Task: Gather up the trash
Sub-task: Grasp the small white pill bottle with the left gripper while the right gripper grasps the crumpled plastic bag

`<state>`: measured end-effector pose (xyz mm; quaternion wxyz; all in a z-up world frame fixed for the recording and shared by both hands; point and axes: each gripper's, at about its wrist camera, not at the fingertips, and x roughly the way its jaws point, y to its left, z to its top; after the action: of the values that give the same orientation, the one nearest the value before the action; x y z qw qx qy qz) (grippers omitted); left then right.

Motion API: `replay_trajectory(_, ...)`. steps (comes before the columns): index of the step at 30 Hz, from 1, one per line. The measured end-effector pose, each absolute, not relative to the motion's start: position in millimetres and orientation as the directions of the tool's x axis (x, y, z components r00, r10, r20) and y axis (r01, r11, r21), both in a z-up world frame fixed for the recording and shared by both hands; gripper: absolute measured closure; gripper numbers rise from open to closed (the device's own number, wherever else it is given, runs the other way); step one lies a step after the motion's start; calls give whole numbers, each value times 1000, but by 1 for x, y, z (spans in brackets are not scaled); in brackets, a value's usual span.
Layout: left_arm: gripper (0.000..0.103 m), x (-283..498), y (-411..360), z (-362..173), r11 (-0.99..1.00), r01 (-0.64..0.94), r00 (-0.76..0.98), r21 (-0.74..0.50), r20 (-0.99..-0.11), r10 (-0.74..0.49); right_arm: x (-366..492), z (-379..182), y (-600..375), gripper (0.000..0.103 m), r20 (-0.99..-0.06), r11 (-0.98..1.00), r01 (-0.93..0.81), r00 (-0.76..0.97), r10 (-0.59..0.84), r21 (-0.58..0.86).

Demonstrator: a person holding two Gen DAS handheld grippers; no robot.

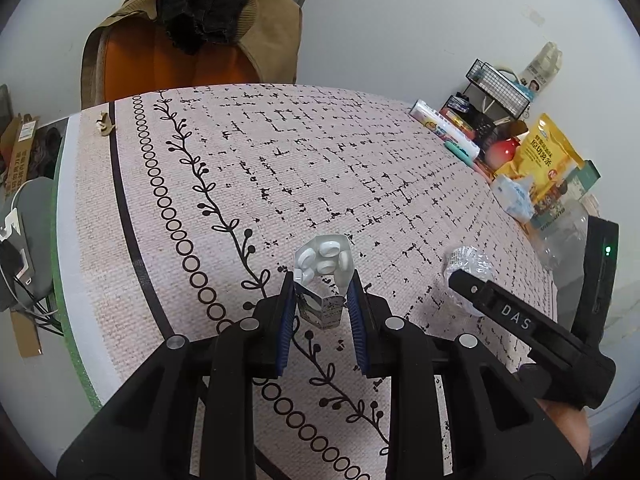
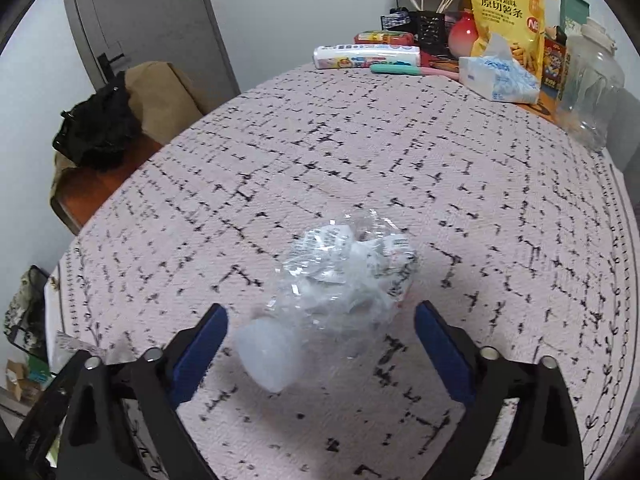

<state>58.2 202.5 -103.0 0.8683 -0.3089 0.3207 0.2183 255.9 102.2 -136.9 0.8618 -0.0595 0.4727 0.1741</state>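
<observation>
Left wrist view: left gripper [image 1: 322, 280] clamps a silver blister pack of white pills [image 1: 323, 264]. Right gripper [image 2: 320, 320] stands open around a crumpled clear plastic bottle [image 2: 336, 280] on the pink patterned tablecloth [image 2: 400, 168].

A pale pink tablecloth [image 1: 360, 160] carries a broken black grid, bordered at left by black rings and a black leafy vine; the left gripper [image 1: 322, 280], black with blue pads, holds a silver-and-white blister pack [image 1: 324, 260] of white pills; the right gripper [image 2: 320, 316], also black and blue, frames a clear crumpled plastic bottle [image 2: 340, 272] with a white cap; far right, a yellow snack bag [image 2: 508, 8] bears brown lettering.
</observation>
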Motion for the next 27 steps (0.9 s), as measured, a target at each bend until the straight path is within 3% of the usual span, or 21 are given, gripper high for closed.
replay_trajectory(5,78,63,199,-104,716,-567,705,-407,-690,166,254,-135,79,40,-833,942,-325,495,248,87)
replay_trajectory(8,78,66,194,-105,721,-557,709,-412,-687,156,252,-136,64,70,-826,937,-326,487,282,127)
replay_trajectory(11,78,69,188,-104,727,-546,715,-416,-685,144,252,-137,50,79,-819,926,-341,477,318,161)
replay_trajectory(12,78,71,186,-103,730,-541,717,-417,-683,141,251,-138,48,99,-822,922,-347,466,328,171)
replay_trajectory(13,78,72,184,-102,733,-536,719,-418,-681,138,250,-138,43,102,-820,918,-350,460,340,185)
replay_trajectory(19,78,81,169,-95,760,-500,733,-415,-671,115,239,-127,28,102,-805,904,-387,470,362,181)
replay_trajectory(21,78,85,164,-93,767,-489,736,-414,-668,109,239,-122,25,97,-807,903,-388,465,364,184)
replay_trajectory(22,78,86,163,-92,770,-486,738,-414,-667,107,240,-120,25,76,-808,904,-388,465,362,181)
replay_trajectory(24,78,87,162,-91,773,-481,740,-414,-664,105,239,-111,22,24,-779,906,-390,511,364,167)
replay_trajectory(25,78,87,162,-90,773,-482,740,-413,-664,106,240,-108,23,34,-774,907,-394,525,354,148)
replay_trajectory(27,78,87,163,-90,771,-485,738,-412,-666,109,250,-107,25,39,-788,902,-399,496,365,167)
